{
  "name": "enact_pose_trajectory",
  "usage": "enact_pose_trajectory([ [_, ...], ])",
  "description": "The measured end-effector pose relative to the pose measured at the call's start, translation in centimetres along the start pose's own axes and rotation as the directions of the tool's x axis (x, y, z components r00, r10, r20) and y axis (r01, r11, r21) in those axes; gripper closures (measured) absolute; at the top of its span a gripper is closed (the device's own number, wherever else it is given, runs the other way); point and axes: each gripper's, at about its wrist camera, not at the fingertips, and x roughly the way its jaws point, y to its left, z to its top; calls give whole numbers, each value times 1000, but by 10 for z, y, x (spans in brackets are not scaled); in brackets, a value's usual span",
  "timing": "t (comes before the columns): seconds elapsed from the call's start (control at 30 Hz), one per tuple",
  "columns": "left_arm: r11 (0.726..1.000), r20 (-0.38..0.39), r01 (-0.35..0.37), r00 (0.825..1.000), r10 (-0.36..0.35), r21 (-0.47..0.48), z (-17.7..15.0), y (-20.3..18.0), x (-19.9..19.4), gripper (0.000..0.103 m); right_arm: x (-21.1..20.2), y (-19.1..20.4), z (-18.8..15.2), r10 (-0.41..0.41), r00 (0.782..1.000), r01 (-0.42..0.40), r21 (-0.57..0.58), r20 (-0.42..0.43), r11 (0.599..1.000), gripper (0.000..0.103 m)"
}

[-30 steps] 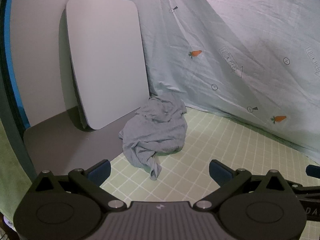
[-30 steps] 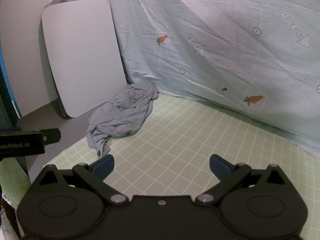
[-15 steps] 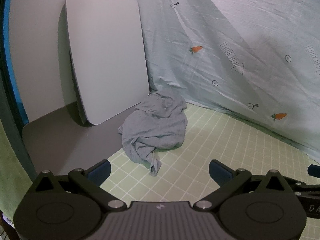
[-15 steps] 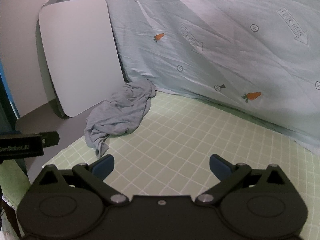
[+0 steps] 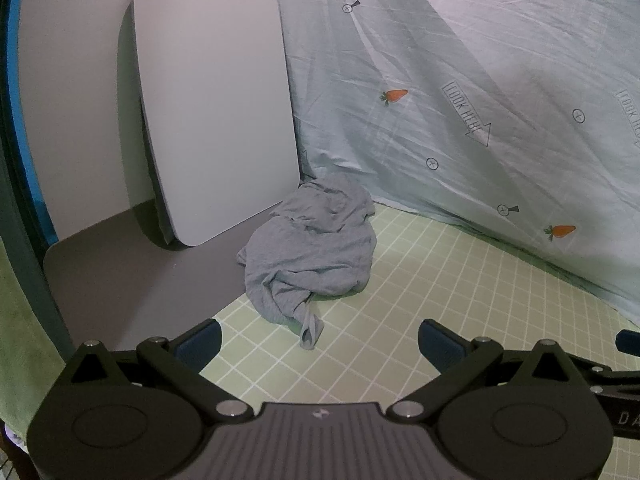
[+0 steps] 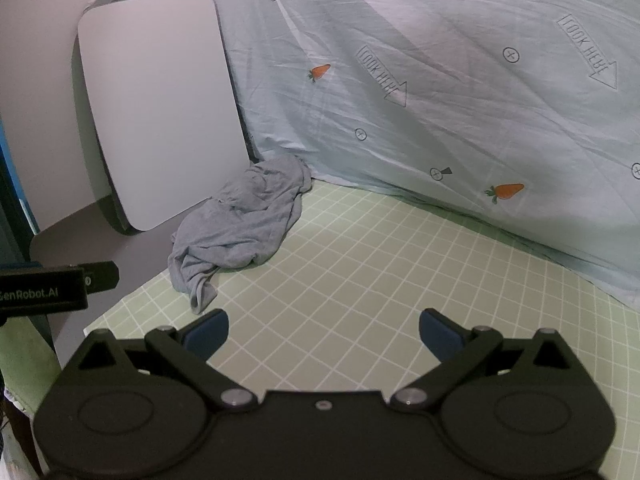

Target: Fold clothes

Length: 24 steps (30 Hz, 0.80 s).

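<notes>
The left gripper (image 5: 319,342) has its jaws spread wide, grasping nothing, above the green checked mat (image 5: 460,280). The right gripper (image 6: 323,332) is likewise released and empty over the same mat. A crumpled grey garment (image 5: 312,248) lies at 12 o'clock from the left gripper, apart from its fingers, and at 11 o'clock from the right one (image 6: 240,224). It straddles the mat's edge and a grey surface (image 5: 132,268). At 11 o'clock beyond it, a white board (image 5: 212,112) leans upright; a carrot-print sheet (image 5: 480,80) hangs behind.
</notes>
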Motion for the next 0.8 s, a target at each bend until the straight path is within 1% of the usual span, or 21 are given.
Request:
enact_pose_trajectory([
  [0.8,1000,-25,7,1000,-7,6,4,4,6,0,6,1,0,-1,1000,1,8,-20,1000,0],
])
